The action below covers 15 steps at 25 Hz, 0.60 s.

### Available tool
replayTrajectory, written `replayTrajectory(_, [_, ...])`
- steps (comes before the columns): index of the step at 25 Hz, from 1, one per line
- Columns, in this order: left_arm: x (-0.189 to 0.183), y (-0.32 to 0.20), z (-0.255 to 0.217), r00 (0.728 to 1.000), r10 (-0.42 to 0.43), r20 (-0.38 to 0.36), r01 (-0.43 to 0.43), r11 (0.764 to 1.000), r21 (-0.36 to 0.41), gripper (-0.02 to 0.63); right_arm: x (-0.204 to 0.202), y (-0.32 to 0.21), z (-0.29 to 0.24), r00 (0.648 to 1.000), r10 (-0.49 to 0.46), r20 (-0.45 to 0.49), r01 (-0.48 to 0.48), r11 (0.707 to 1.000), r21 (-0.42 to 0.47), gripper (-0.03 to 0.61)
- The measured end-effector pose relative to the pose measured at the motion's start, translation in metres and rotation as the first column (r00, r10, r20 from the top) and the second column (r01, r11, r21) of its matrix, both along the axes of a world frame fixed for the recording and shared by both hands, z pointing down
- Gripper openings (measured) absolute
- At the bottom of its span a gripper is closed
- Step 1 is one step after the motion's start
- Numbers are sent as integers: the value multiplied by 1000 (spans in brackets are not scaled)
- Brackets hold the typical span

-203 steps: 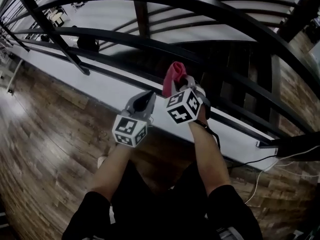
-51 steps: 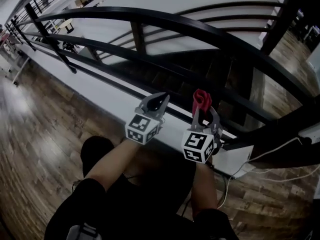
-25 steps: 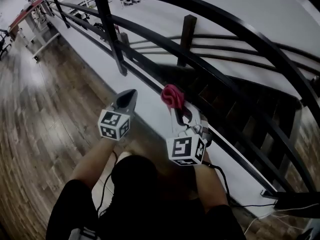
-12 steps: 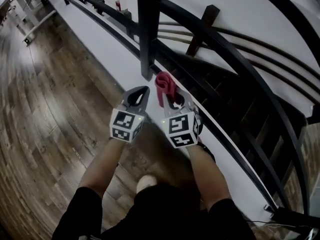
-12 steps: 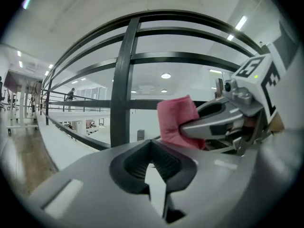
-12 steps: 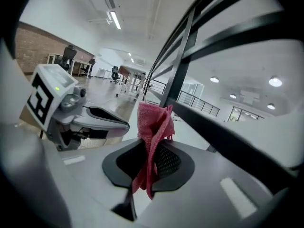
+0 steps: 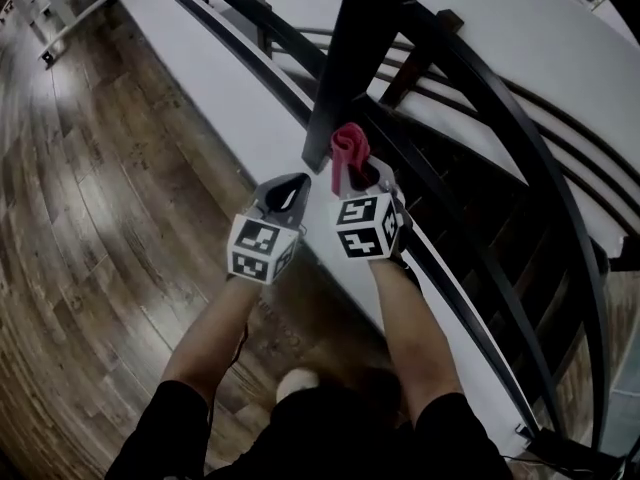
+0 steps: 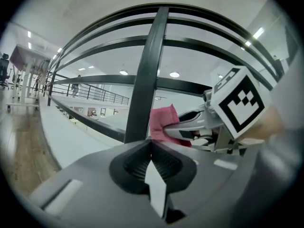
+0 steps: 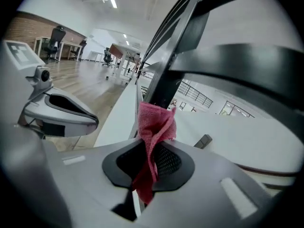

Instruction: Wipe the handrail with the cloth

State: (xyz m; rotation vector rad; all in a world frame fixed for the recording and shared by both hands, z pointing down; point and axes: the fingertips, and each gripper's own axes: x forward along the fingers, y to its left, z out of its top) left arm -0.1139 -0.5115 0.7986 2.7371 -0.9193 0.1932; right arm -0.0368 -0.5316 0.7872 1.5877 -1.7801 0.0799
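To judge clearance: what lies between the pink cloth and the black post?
Nothing: in the left gripper view the cloth sits right beside the post.

Both forearms reach forward side by side, left claw closed empty, right claw pinching cloth.

Pink cloth, black handrail, brown wood-grain floor.
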Motion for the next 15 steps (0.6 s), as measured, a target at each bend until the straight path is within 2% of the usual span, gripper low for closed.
replayTrajectory(4, [6, -8, 2, 1000, -13, -18, 13, 1000, -4, 0, 9, -18, 11, 998, 46, -53, -48, 998, -31, 40])
replayTrajectory(11, [8, -8, 15, 999, -33, -4, 33, 998, -44, 0, 4, -20, 14, 989, 28, -146, -30, 999, -11, 40])
replayTrajectory(15, [13, -2, 21, 1000, -20, -4, 19, 998, -51, 0, 6, -9, 13, 990, 31, -137, -34, 999, -20, 40])
